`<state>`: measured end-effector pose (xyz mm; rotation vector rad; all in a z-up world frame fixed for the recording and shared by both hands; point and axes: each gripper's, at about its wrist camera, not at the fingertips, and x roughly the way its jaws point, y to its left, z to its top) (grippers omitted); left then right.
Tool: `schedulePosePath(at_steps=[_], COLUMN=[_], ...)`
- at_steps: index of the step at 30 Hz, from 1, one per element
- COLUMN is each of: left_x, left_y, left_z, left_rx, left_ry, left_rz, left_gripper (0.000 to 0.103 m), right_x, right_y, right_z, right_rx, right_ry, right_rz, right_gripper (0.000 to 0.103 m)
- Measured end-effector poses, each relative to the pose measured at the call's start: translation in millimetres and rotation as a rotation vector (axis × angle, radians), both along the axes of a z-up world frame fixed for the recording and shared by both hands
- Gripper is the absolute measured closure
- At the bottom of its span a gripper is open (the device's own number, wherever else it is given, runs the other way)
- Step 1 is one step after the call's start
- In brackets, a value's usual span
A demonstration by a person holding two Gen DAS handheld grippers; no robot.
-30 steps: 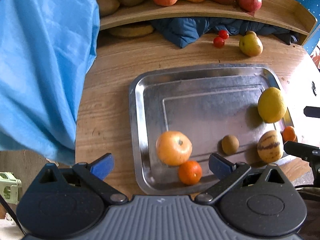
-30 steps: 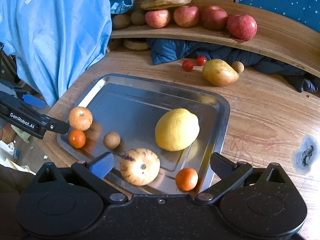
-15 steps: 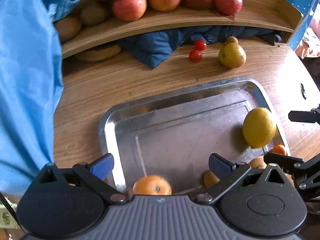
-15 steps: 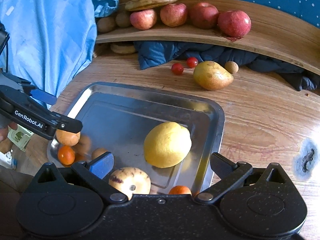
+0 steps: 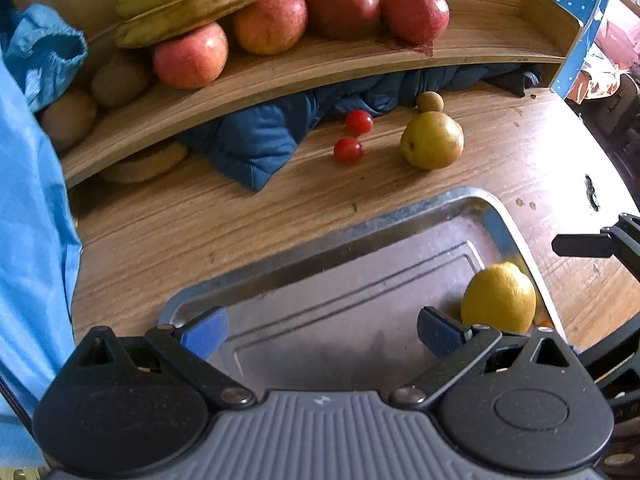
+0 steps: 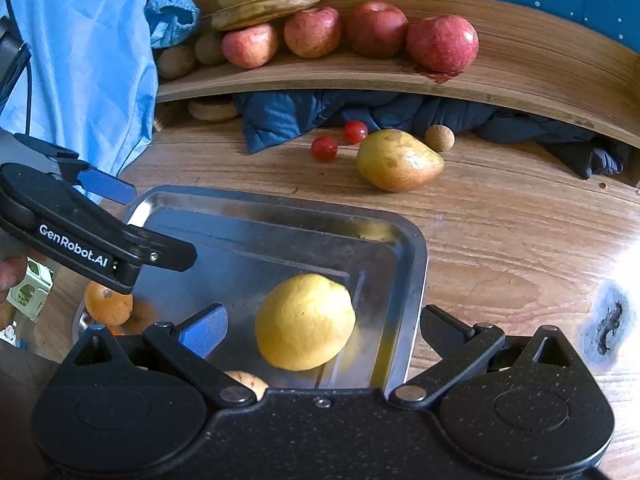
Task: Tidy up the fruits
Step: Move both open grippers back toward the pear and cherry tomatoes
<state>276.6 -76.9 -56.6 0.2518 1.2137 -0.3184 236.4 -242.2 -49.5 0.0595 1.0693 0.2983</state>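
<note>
On the wooden bench, steel tray (image 6: pixel 416 264) holds a dimpled yellow lemon (image 6: pixel 306 322) between the spread, empty right tongs (image 6: pixel 324 330), left tongs (image 5: pixel 322 332) likewise spread, other tray fruit mostly hidden behind tong bodies.

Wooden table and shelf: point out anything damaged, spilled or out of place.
The table has a dark, scorch-like mark near its right edge. On the shelf, a reddish stain sits under the rightmost apple. A pear lies loose outside the tray.
</note>
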Motion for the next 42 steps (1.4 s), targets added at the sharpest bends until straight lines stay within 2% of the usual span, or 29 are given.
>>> schedulePosePath(at_steps=[23,35,42], left_x=[44,74,89], left_y=[-20,-12,-12], left_z=[-20,-30,-34], left_rx=[-0.05,-0.059,-0.101], left_ry=[-0.018,-0.055,-0.057], left_rz=[0.045,0.172,0.222], left_gripper=[0.001,0.001,0.001], right_x=[28,48,68], right_y=[-19,-24,-23], right_z=[-5,-8,-8], right_rx=[-0.029,-0.047,-0.051], right_ry=[-0.044,-0.053,-0.066], right_rz=[-0.147,-0.166,-0.164], right_gripper=[0.001,0.001,0.001])
